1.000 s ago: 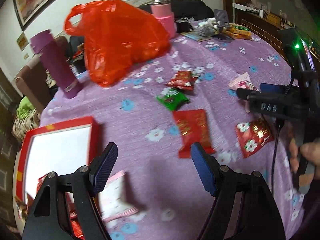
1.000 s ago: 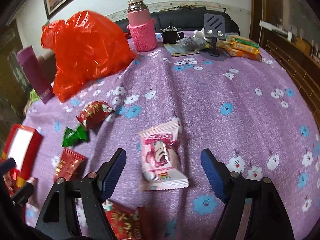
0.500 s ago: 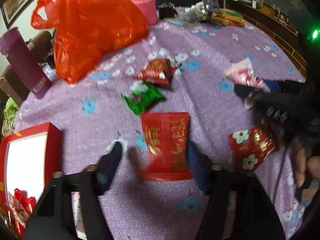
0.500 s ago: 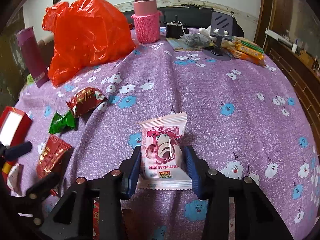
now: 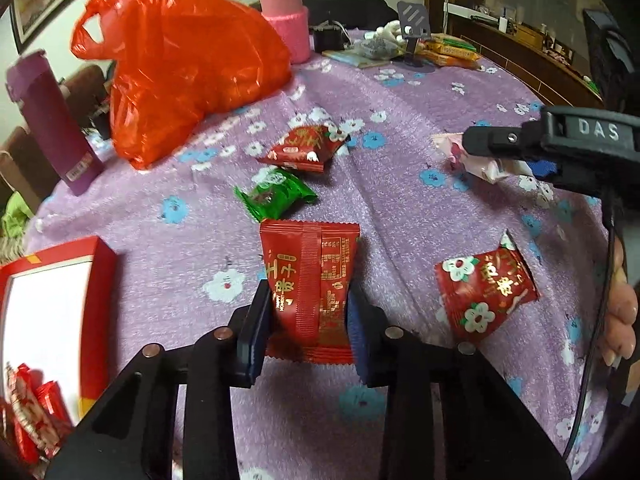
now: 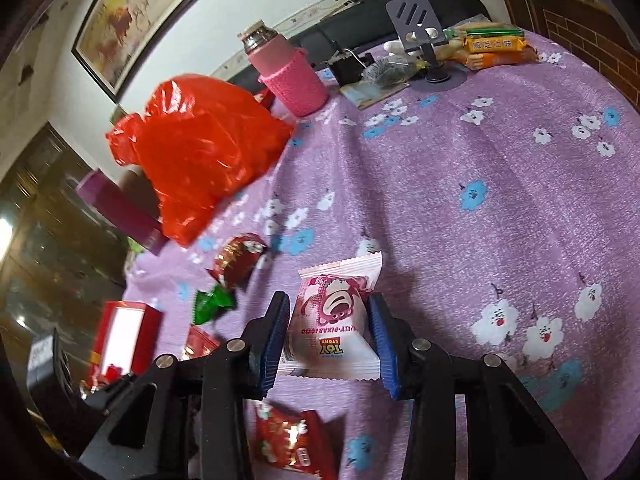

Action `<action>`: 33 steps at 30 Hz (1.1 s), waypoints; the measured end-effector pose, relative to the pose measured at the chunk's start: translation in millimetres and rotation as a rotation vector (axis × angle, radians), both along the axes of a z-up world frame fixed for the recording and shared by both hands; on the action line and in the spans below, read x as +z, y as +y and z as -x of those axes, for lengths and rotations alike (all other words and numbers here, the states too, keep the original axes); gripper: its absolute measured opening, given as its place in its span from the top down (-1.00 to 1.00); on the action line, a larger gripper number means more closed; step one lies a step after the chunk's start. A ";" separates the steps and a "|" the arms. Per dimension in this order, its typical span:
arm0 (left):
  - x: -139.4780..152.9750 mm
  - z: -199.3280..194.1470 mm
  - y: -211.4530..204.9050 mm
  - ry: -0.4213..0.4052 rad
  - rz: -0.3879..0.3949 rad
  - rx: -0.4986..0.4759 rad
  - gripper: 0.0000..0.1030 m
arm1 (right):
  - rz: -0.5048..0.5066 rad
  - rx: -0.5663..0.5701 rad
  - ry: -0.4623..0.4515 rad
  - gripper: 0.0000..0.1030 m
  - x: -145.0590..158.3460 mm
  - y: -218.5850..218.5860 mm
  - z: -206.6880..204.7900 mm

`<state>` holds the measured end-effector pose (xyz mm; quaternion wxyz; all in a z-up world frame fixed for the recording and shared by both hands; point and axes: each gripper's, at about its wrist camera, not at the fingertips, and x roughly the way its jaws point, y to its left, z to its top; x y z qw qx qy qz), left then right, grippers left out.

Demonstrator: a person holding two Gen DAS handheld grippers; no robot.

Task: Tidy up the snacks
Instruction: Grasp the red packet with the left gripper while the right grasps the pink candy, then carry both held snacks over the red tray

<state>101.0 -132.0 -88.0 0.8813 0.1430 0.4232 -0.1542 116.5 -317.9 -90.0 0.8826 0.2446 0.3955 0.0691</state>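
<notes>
The left gripper (image 5: 308, 322) is seen with its jaws closing on a red snack packet (image 5: 310, 280); the blue pads are pressed against both long edges of the packet, whose lower end lies between them while its upper end extends forward over the purple flowered tablecloth (image 5: 420, 92).

The right gripper (image 6: 329, 338) is found narrowed onto a pink-and-white bear-print snack packet (image 6: 334, 316). Both ribbed blue pads bear on the packet's sides, and the packet is pinched so that its middle bulges. In the left wrist view this packet is seen clamped at the tip of the right gripper, above the cloth at the right.

A green wrapped sweet (image 5: 276, 196) is observed just beyond the red snack packet, and a red flower-print packet (image 5: 304, 148) lies just past that. A second red flower-print packet (image 5: 486, 290) lies on the cloth to the right, near a person's hand (image 5: 620, 312).

A red box (image 5: 104, 264) with a white interior stands at the left edge of the table; red wrapped pieces are seen in its near corner.

Further back an orange plastic bag (image 5: 180, 64), a purple flask (image 5: 48, 120) and a pink-sleeved flask (image 5: 286, 24) are noted. Orange biscuit packs (image 6: 494, 46) lie at the far edge beside a phone stand (image 6: 416, 20).
</notes>
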 end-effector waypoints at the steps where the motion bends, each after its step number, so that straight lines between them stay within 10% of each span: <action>1: 3.9 4.5 0.2 -0.019 -0.004 0.003 0.37 | -0.003 0.003 -0.009 0.19 2.0 1.4 1.1; 14: 45.1 37.5 19.0 -0.191 -0.018 0.074 0.37 | -0.089 0.099 -0.059 0.19 9.2 20.2 6.8; 33: 47.7 39.5 37.9 -0.192 -0.002 0.132 0.37 | -0.063 0.153 -0.057 0.20 8.4 36.7 8.4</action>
